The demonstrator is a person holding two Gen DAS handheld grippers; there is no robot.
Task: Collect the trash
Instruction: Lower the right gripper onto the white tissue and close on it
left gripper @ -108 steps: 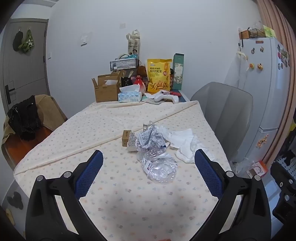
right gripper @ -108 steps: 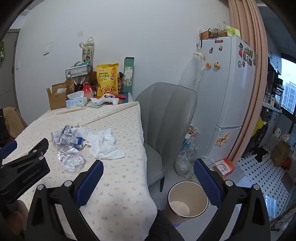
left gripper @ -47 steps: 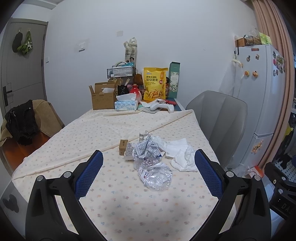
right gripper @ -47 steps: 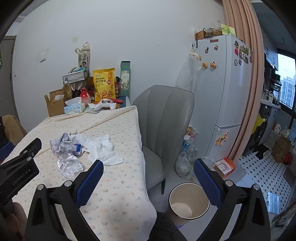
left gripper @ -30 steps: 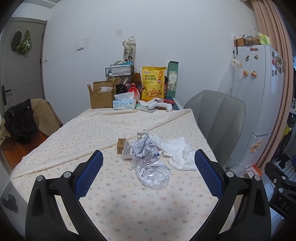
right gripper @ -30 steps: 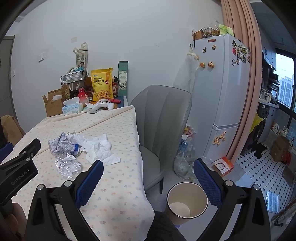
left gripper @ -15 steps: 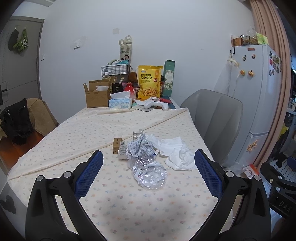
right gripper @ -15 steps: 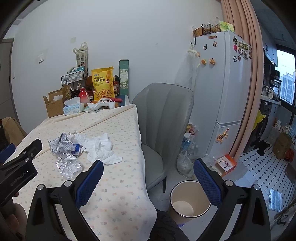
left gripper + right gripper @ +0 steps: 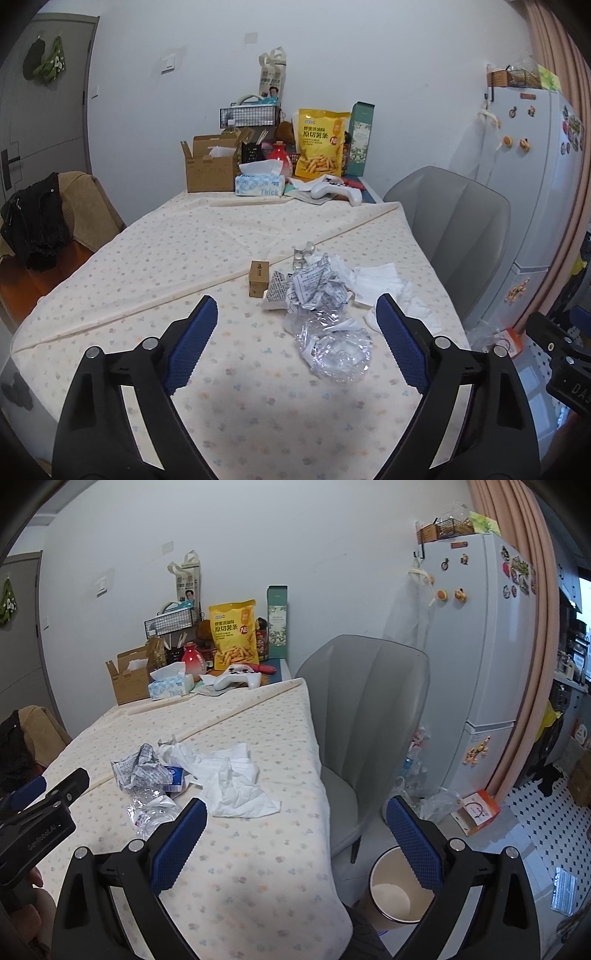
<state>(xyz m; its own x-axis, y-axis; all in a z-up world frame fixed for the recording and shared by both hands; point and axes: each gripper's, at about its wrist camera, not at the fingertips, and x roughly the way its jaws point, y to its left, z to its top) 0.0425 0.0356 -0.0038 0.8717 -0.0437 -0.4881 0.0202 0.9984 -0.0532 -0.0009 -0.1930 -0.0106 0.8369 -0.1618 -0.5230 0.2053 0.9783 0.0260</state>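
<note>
My left gripper (image 9: pixel 291 328) stood with jaws apart and just narrowing, nothing between them; my right gripper (image 9: pixel 295 830) gaped empty; the crushed plastic bottle (image 9: pixel 334 349) lay near on the table (image 9: pixel 166 254), touching crumpled paper (image 9: pixel 314 290); I feared springy plastic squirting sideways, missing the bin (image 9: pixel 391 893).

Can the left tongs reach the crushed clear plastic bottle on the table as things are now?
Probably yes. The left tongs are open and empty, their jaws have just been closing a little, and the crushed plastic bottle lies just ahead on the tablecloth. Nothing stands between them; the crumpled paper lies behind it.
</note>
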